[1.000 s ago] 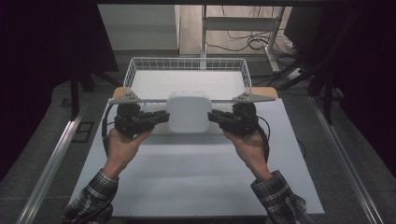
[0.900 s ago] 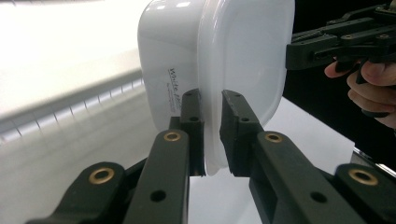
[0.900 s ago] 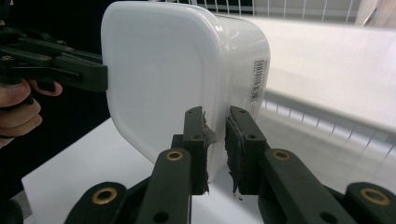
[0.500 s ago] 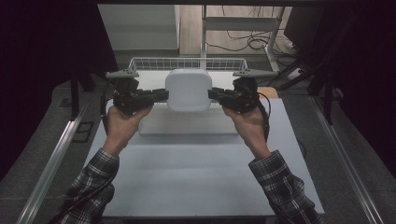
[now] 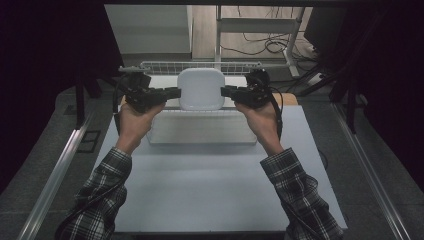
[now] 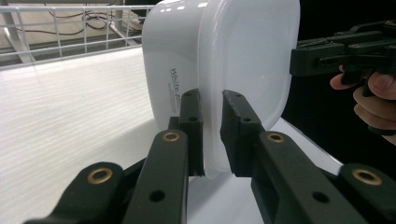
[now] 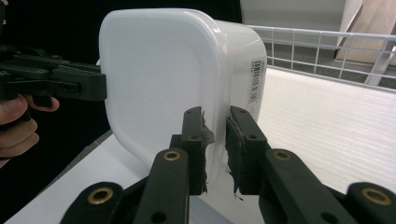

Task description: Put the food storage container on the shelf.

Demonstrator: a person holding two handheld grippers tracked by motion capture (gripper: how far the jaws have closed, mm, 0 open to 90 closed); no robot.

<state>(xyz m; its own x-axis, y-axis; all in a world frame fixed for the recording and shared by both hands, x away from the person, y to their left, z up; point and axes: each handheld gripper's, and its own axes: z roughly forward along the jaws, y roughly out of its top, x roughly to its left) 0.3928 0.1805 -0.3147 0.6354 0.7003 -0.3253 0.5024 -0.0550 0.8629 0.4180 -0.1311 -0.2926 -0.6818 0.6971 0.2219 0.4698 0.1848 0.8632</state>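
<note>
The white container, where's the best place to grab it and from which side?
Take the white container by its thin protruding rim, coming in level from its left and right sides. The body is too wide and smooth for jaws to span, while the rim fits between them. That is how the left hand-held gripper and right hand-held gripper hold it now, one on each side edge.

White lidded container [image 5: 201,89] held level above wire basket [image 5: 200,65].
</note>
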